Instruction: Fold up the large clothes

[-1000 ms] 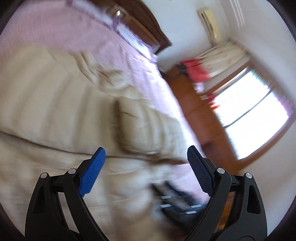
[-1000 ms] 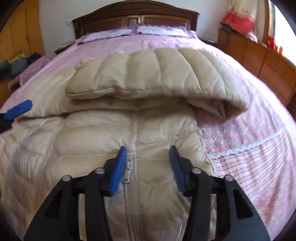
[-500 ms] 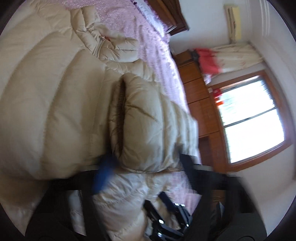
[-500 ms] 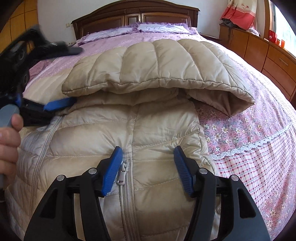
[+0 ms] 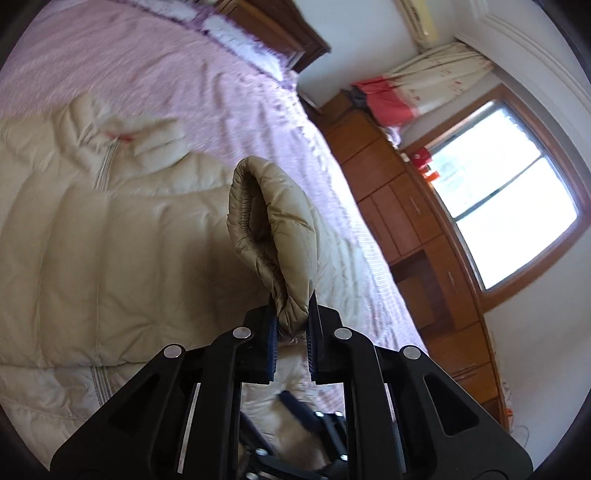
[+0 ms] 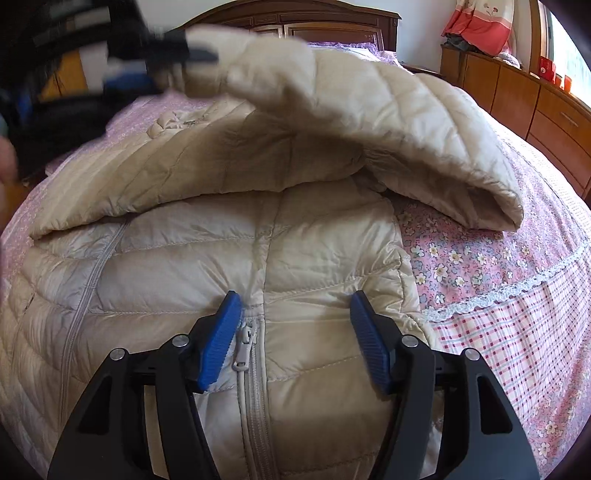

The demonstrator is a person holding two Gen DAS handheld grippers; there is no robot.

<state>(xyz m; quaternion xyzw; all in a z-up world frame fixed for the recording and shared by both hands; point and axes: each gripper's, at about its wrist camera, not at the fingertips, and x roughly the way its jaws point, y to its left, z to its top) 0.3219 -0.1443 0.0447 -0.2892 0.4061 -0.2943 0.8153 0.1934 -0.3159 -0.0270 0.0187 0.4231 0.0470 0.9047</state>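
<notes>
Change from a second ago: the left gripper [image 5: 291, 334] then stood with jaws wide over the jacket, nothing between them; half a second ago it was down at the sleeve's cuff, blurred. Now the jaws are closing and already clenched on the cuff [image 5: 273, 240], which stands up out of them as a gathered loop. The sleeve [image 6: 369, 122], which lay flat across the jacket, now arches above it, lifted at its left end and drooping to the bed at its right end.

The right gripper [image 6: 295, 339] has kept its place low over the jacket's front; its jaws, a little wider than before, are opening. The zipper [image 6: 245, 341] lies just beside the left pad; the pads sit at the fabric but nothing is pinched between them.

Pose: the left gripper appears blurred at the upper left of the right wrist view, raised above the jacket, tilted somewhat downward. The right gripper points steeply down at the jacket.

Jacket [image 6: 184, 258]: beige, quilted, spread across the middle of the bed [image 6: 517, 295], collar toward the headboard [image 6: 295, 14].
</notes>
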